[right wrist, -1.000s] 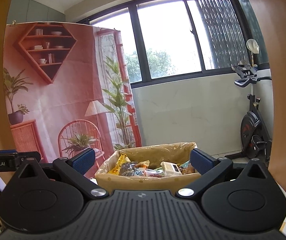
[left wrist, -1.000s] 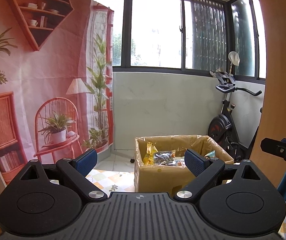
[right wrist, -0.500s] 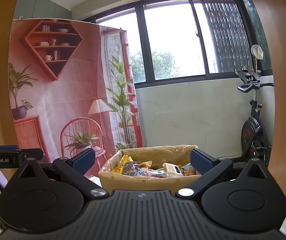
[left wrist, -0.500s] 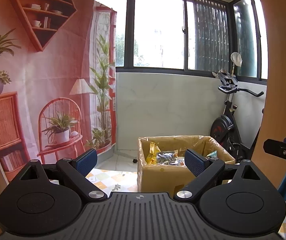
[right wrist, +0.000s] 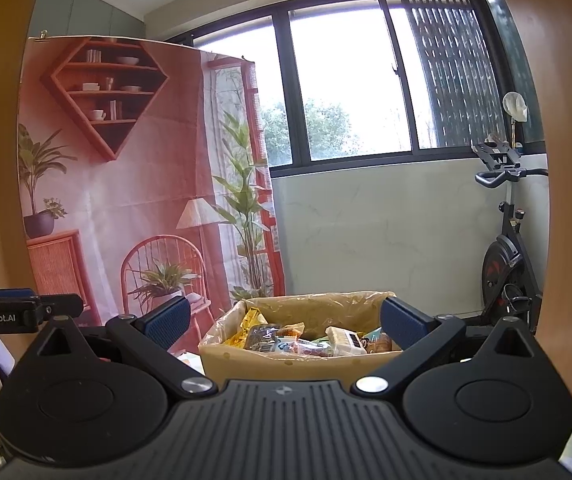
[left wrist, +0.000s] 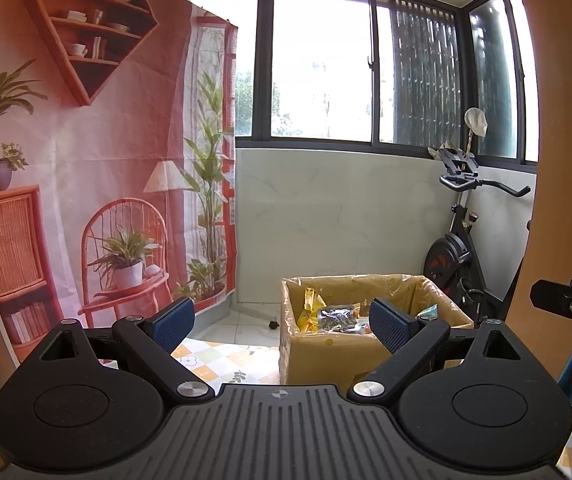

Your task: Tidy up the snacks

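A cardboard box [left wrist: 326,354] lined with clear plastic stands ahead on a patterned cloth; it holds several snack packets [left wrist: 336,316], among them a yellow bag and a dark foil pack. The right wrist view shows the same box [right wrist: 286,364] with its snack packets [right wrist: 306,340] closer. My left gripper [left wrist: 282,322] is open and empty, short of the box and a little left of it. Wide open too, my right gripper [right wrist: 284,320] frames the box between its blue pads with nothing held. Each gripper's tip shows at the edge of the other's view.
A printed pink backdrop [left wrist: 86,160] hangs at the left. An exercise bike [left wrist: 458,248] stands right of the box against the pale wall under the windows. Wooden uprights [right wrist: 566,160] frame both sides. The checked cloth [left wrist: 222,356] lies in front of the box.
Both views have shifted slightly, the box sitting a bit further right and lower in the left wrist view. Both grippers stay open and empty.
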Tool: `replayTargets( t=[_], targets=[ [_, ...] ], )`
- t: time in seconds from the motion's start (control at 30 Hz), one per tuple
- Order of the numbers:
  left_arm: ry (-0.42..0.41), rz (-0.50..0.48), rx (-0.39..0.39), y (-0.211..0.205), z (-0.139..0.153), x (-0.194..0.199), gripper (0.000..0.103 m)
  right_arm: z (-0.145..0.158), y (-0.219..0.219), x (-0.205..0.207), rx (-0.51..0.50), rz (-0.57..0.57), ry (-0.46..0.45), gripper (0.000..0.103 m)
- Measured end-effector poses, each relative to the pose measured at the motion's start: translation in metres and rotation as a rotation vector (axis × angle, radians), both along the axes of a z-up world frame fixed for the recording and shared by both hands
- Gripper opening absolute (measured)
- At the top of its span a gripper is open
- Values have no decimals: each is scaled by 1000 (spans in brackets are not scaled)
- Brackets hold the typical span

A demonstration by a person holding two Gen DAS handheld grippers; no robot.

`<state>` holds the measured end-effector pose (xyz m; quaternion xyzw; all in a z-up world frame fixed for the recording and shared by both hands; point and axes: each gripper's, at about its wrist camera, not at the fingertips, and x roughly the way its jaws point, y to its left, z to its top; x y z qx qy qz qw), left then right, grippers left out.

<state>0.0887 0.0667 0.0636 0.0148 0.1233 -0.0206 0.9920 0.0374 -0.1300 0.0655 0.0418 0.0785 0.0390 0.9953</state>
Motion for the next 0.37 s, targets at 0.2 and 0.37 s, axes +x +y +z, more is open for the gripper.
replayTargets(
  t=[0.2,0.37],
  targets=[
    [-5,3,5,0,0,-2,96,0,0,0,0,-1,0,103],
    [-8,8,7,-3,1,-5,96,0,0,0,1,0,1,103]
  ],
)
